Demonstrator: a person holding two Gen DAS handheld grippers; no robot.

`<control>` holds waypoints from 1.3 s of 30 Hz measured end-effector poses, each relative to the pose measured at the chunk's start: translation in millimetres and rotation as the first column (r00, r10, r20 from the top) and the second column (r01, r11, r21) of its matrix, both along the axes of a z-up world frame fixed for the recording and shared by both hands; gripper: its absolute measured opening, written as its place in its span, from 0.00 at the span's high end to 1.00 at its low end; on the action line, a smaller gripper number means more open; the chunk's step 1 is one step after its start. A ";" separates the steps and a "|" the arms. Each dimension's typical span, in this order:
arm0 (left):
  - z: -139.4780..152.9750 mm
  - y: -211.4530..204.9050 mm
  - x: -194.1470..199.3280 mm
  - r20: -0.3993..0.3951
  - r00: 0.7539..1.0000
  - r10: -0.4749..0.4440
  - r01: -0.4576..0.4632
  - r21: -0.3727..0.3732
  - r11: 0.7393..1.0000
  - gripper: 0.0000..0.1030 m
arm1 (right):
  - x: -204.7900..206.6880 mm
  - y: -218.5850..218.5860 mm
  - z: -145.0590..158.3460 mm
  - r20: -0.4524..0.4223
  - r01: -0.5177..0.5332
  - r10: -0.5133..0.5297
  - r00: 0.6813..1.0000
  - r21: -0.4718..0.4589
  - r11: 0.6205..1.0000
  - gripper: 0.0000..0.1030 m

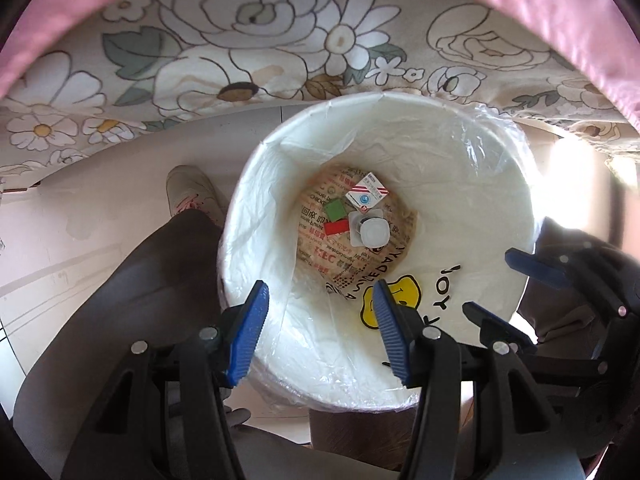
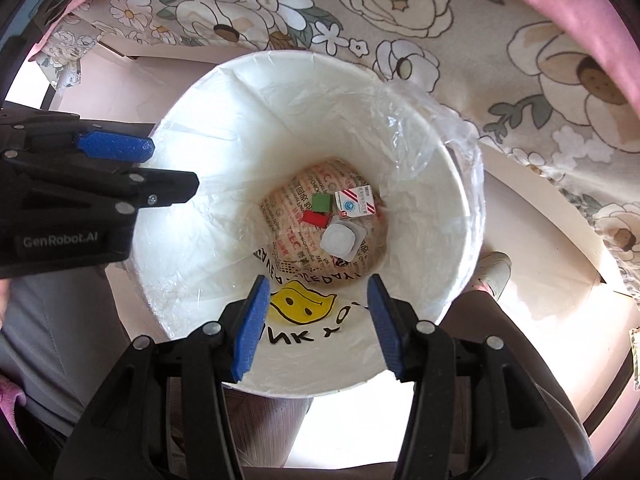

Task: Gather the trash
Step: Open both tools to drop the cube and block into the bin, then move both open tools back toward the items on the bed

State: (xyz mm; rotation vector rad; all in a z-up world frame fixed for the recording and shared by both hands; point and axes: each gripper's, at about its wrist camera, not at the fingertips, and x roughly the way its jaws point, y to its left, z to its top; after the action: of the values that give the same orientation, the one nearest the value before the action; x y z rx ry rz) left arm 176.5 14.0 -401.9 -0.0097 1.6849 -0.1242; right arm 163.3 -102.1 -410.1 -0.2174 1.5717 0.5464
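Observation:
A white bin (image 1: pixel 460 200) (image 2: pixel 224 128) lined with a clear bag stands below both grippers. At its bottom, on printed brown paper (image 1: pixel 320 256) (image 2: pixel 280 208), lie a green block (image 1: pixel 335 211) (image 2: pixel 321 203), a red block (image 1: pixel 337 227) (image 2: pixel 314 218), a small red-striped white box (image 1: pixel 368 194) (image 2: pixel 356 202) and a white plastic cup (image 1: pixel 374 232) (image 2: pixel 340 240). My left gripper (image 1: pixel 320 300) (image 2: pixel 172 168) hangs over the bin's mouth, open and holding nothing. Beside it my right gripper (image 2: pixel 318 292) (image 1: pixel 486 280) is also open with nothing between its blue pads (image 2: pixel 252 328).
A floral cloth (image 1: pixel 240 40) (image 2: pixel 400 0) with a pink hem hangs just behind the bin. A person's legs in grey trousers (image 1: pixel 120 300) flank the bin, and a light shoe (image 1: pixel 192 192) (image 2: pixel 494 272) rests on the pale floor.

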 end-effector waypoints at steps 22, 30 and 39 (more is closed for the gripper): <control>256.5 4.6 1.7 0.519 0.850 -0.095 0.057 0.089 0.994 0.12 | 11.0 -51.4 249.4 0.455 -0.005 -0.004 0.891 0.019 1.000 0.29; 325.1 -2.4 18.6 0.636 0.755 -0.156 0.069 0.159 0.985 0.08 | 36.8 -79.9 347.6 0.605 0.002 -0.059 0.794 0.094 0.996 0.20; 367.5 2.2 61.2 0.686 0.714 -0.139 0.040 0.159 0.986 0.08 | 86.5 -94.6 427.8 0.716 -0.003 -0.066 0.695 0.095 0.995 0.19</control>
State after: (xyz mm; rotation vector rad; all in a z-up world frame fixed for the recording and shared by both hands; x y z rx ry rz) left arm 237.7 16.3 -34.4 0.2014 0.9216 -0.0725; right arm 249.9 -196.7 17.7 -0.2934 0.7691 0.4240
